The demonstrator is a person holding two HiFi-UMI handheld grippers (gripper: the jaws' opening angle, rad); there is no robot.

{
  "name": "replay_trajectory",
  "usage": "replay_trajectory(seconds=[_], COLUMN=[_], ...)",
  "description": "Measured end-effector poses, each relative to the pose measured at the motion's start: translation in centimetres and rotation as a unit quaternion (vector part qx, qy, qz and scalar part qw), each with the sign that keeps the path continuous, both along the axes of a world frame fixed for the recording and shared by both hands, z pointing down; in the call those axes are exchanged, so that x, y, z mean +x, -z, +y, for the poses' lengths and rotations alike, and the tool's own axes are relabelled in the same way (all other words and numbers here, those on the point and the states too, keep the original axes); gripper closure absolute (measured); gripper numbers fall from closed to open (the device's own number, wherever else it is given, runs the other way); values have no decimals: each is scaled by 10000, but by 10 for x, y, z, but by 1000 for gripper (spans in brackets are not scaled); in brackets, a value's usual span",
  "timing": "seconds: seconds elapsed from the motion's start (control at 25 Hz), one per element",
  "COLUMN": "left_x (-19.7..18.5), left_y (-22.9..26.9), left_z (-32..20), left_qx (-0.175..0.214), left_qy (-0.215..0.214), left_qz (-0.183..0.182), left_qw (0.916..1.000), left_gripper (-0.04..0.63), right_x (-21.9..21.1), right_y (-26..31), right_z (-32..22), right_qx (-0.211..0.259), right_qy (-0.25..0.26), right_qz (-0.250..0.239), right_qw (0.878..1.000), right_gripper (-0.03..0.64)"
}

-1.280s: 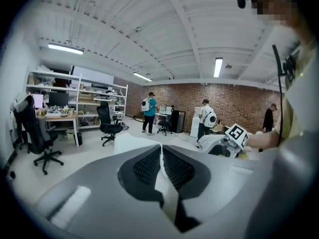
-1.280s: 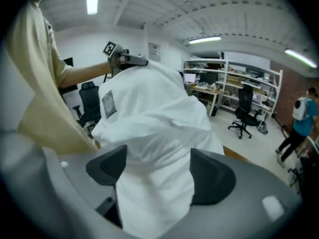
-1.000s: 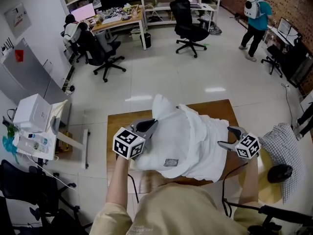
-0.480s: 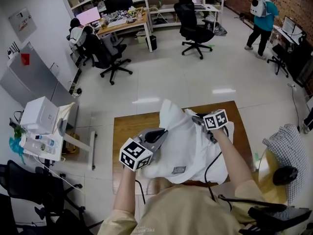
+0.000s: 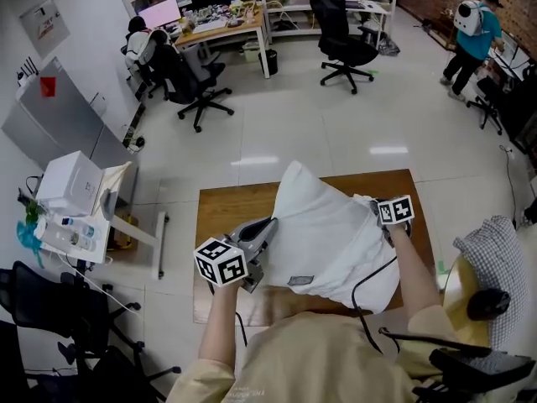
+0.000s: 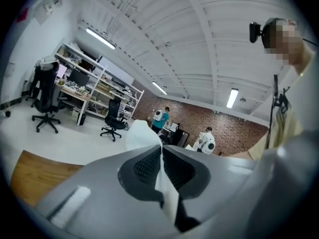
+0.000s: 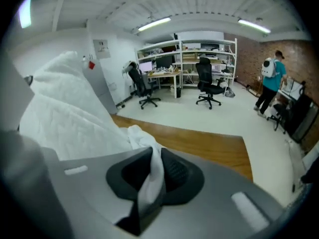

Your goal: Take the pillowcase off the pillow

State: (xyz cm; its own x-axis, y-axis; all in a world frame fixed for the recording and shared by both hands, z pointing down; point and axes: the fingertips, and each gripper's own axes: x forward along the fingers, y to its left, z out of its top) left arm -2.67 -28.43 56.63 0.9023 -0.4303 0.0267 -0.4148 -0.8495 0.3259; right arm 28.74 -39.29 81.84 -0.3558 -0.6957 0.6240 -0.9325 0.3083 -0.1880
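Left gripper [image 5: 265,227]: jaws pressed tight, a fold of white pillowcase [image 5: 327,246] is clamped, lower centre-left | Right gripper [image 5: 375,207]: jaws just closed in, the pillowcase edge is pinched between them, right of centre | Pillow [image 7: 60,108]: quilted, held tilted between both grippers over the wooden table [image 5: 225,210], mid-frame

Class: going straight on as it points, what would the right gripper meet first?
The right gripper, its jaws having just been closing, already pinches the pillowcase. Beyond that it would probably meet the wooden table, though depth is unclear.
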Motion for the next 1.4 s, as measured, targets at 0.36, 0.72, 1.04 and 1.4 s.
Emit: replay_trajectory(seconds=[0.36,0.72,1.04,1.4], left_x=[-33,-40,-86,-106], left_y=[-8,2,-14,-15], left_z=[-80,-115,-135,-141], left_qx=[-602,-953,-1722,-2194], left_qy=[852,871,1170,619], left_qz=[-175,-169,198,906], left_qw=[9944,9915,9779,9694], left_gripper=[588,588,588,589], right_x=[-136,-254,-256,-84], right_y=[179,72,35,19], right_z=[94,156,154,216], right_qx=[2037,957,389,-226], right_qy=[1577,1884,1508,141], right_qz=[-267,-106,314,694], right_qw=[9659,9774,9873,9972], right_gripper=[376,281,543,598])
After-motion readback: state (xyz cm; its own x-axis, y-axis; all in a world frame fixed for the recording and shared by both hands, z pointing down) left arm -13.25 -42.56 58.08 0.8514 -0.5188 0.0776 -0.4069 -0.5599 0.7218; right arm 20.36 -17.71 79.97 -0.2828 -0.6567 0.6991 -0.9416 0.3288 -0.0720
